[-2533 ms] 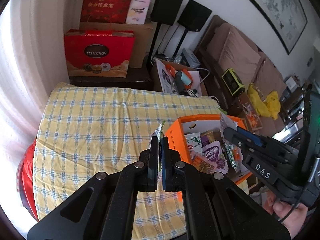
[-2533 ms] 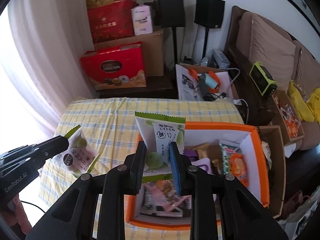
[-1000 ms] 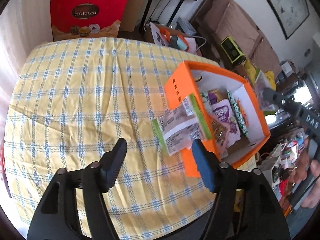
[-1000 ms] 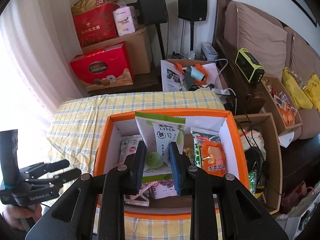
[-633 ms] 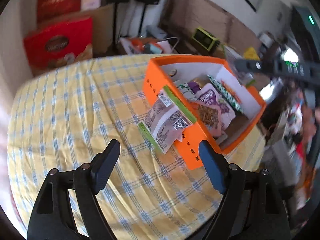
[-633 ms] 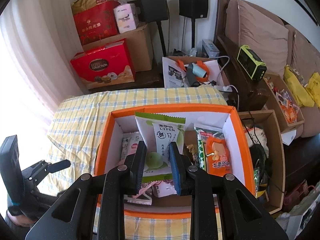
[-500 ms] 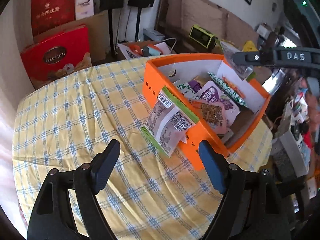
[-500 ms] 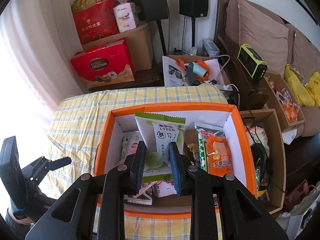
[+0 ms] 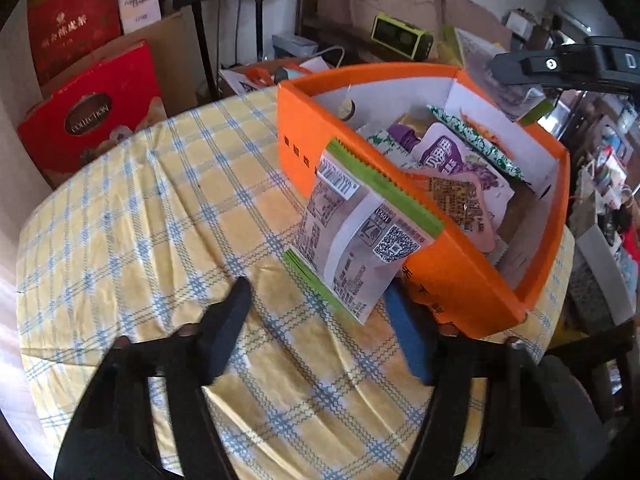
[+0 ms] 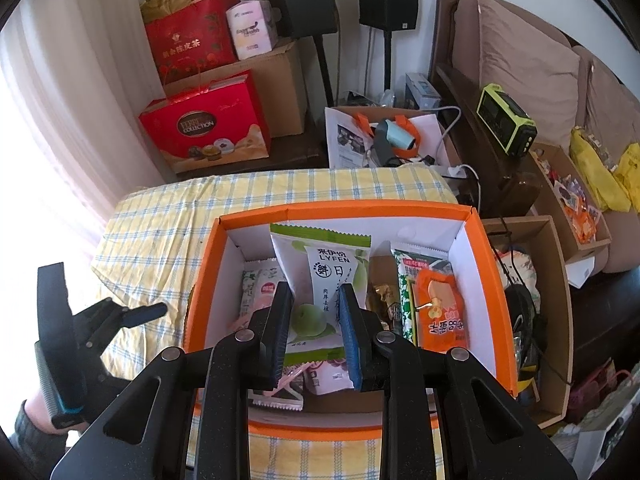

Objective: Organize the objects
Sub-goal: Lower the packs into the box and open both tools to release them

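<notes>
An orange box [image 9: 452, 276] with white inner walls stands on the yellow checked tablecloth [image 9: 140, 216] and holds several snack packets. A green-edged snack packet [image 9: 356, 236] lies draped over the box's near wall, its lower end on the cloth. My left gripper [image 9: 316, 320] is open and empty just in front of that packet. My right gripper [image 10: 316, 332] is shut on a green-and-white LYFEN snack packet [image 10: 326, 276] and holds it upright above the box [image 10: 492, 280]. The left gripper also shows at the left of the right wrist view [image 10: 132, 316].
A red gift box [image 10: 204, 124], cardboard boxes and two black speakers stand beyond the table's far edge. An open cardboard box [image 10: 548, 288] sits beside the table on the right. A sofa [image 10: 520, 52] with a green device lies further right.
My left gripper let go of its packet, which now hangs over the box wall, and the gripper opened and drew back. My right gripper moved over the box with its packet.
</notes>
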### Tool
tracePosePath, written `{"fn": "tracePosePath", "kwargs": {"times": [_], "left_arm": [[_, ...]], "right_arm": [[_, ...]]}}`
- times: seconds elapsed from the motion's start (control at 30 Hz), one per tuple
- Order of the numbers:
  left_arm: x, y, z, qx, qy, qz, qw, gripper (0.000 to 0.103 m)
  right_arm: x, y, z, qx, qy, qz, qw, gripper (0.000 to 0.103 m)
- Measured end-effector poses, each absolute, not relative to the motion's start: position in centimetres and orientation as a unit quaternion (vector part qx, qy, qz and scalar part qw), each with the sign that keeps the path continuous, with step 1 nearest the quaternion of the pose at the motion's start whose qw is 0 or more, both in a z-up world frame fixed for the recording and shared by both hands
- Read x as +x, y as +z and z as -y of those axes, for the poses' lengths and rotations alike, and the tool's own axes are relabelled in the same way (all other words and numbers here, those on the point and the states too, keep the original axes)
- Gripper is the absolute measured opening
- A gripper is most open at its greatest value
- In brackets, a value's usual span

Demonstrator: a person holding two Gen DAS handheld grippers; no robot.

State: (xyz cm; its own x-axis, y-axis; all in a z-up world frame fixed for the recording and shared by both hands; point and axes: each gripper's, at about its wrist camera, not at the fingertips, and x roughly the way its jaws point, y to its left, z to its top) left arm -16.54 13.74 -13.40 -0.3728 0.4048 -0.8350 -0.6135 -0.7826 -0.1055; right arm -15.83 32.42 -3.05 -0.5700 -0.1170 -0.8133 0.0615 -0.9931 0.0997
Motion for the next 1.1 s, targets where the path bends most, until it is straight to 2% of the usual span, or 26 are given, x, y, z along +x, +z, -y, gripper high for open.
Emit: {"fn": "tracePosePath", "kwargs": {"times": [0.07,0.1,0.17,0.27,0.5,0.83,1.1], "left_arm": [[-16.6,-13.6,-13.8,-0.47,0.813,-0.098,0.328,0.036],[-16.6,-13.5,-13.9,-0.468,0.813,-0.097,0.332,0.034],[-16.4,-13.3,-14.0,-0.462,0.815,-0.098,0.336,0.019],[-16.3,-12.8,-13.9,-0.465,0.816,-0.096,0.33,0.01],[-16.3,-10.0,-12.2,-0.46,0.827,-0.044,0.32,0.006],[-15.9,-4.0,-12.9,-0.419,0.848,-0.037,0.323,0.006],[-15.9,-2.2,-16.3,-0.417,0.847,-0.044,0.327,0.006]], "right_arm": [[-15.9,-3.2,-32.5,0.462,-0.885,0.03,0.05,0.023],[-16.0,-3.2,-32.5,0.463,-0.884,0.03,0.05,0.023],[-16.1,-3.4,-32.5,0.465,-0.884,0.03,0.049,0.023],[-16.2,-3.5,-32.5,0.465,-0.883,0.032,0.049,0.023],[-16.3,-3.5,-32.3,0.462,-0.885,0.034,0.051,0.023],[-16.0,-2.5,-32.4,0.452,-0.89,0.037,0.051,0.023],[-15.8,-1.8,-33.5,0.445,-0.894,0.039,0.041,0.023]]}}
